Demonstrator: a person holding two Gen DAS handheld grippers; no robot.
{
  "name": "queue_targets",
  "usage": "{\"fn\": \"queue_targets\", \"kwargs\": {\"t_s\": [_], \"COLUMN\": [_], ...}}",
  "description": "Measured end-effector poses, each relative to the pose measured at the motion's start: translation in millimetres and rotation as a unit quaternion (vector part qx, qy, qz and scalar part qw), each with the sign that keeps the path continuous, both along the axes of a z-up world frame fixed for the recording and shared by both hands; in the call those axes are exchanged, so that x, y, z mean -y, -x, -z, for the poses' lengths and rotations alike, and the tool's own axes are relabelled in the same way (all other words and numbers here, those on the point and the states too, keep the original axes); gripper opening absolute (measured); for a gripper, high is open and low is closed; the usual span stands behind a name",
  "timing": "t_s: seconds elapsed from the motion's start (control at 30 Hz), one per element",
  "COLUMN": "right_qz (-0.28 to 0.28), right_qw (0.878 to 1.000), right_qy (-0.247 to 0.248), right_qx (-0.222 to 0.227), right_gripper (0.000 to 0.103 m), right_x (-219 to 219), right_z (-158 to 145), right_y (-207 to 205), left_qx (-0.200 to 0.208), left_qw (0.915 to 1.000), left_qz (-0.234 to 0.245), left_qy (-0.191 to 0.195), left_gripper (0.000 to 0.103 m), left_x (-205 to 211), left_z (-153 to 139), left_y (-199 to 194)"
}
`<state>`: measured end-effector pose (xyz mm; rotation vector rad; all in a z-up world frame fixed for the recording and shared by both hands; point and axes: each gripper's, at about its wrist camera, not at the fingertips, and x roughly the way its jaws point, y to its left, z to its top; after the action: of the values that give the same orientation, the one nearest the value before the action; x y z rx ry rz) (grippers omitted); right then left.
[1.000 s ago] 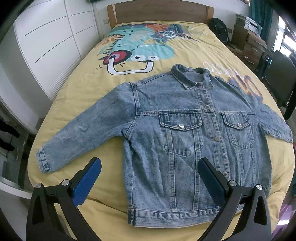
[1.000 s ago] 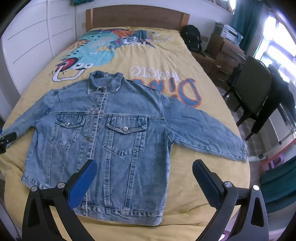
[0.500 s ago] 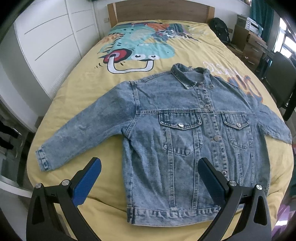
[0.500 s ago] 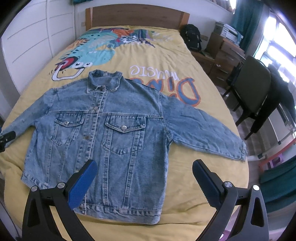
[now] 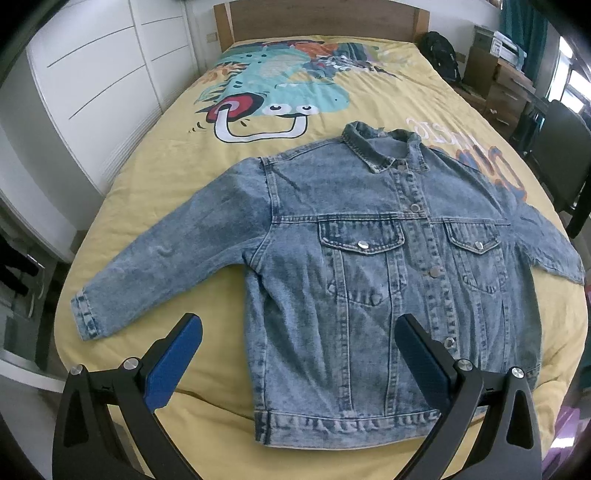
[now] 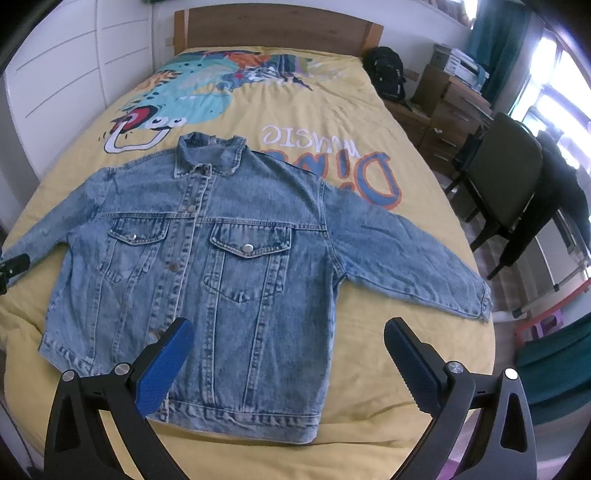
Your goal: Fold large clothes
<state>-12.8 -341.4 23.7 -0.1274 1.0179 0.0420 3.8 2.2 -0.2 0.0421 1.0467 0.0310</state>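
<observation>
A blue denim jacket [image 5: 369,266] lies flat, front up and buttoned, on the yellow bed cover [image 5: 155,192], sleeves spread out to both sides. It also shows in the right wrist view [image 6: 229,266]. My left gripper [image 5: 297,332] is open and empty, held above the jacket's lower left part near the hem. My right gripper [image 6: 288,336] is open and empty, above the jacket's lower right side. The left sleeve cuff [image 5: 86,314] lies near the bed's left edge. The right sleeve cuff [image 6: 476,299] lies near the right edge.
White wardrobe doors [image 5: 92,92] stand along the bed's left side. A wooden headboard [image 5: 317,18] is at the far end. A black backpack [image 6: 386,72], wooden drawers [image 6: 447,110] and a dark chair [image 6: 506,181] with a coat stand to the right.
Both grippers have drifted slightly toward the bed, so the jacket sits a little higher in both views. Both stay open. The jacket has not moved.
</observation>
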Motion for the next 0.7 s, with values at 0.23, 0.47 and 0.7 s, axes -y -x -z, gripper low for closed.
{"fn": "queue_targets", "kwargs": {"t_s": [0.23,0.47,0.7], "right_qz": [-0.005,-0.008,-0.012], "right_qw": [1.0,1.0,1.0], "right_qy": [0.001,0.0,0.003], "right_qx": [-0.005,-0.012,-0.013], "right_gripper": [0.103,0.103,0.103], "right_x": [-2.5,-3.7,-5.3], "right_z": [3.2,6.8,7.2], "right_y": [0.3,-0.2,0.7], "left_qx": [-0.001,0.0,-0.005], "left_qw": [1.0,1.0,1.0], "left_qz": [0.002,0.003,0.002], "left_qy": [-0.001,0.004,0.0], "left_gripper": [0.102,0.102,0.102], "left_x": [0.2,1.1,6.3], "left_z": [1.1,1.5,3.8], "left_y": [-0.3,1.6,2.3]}}
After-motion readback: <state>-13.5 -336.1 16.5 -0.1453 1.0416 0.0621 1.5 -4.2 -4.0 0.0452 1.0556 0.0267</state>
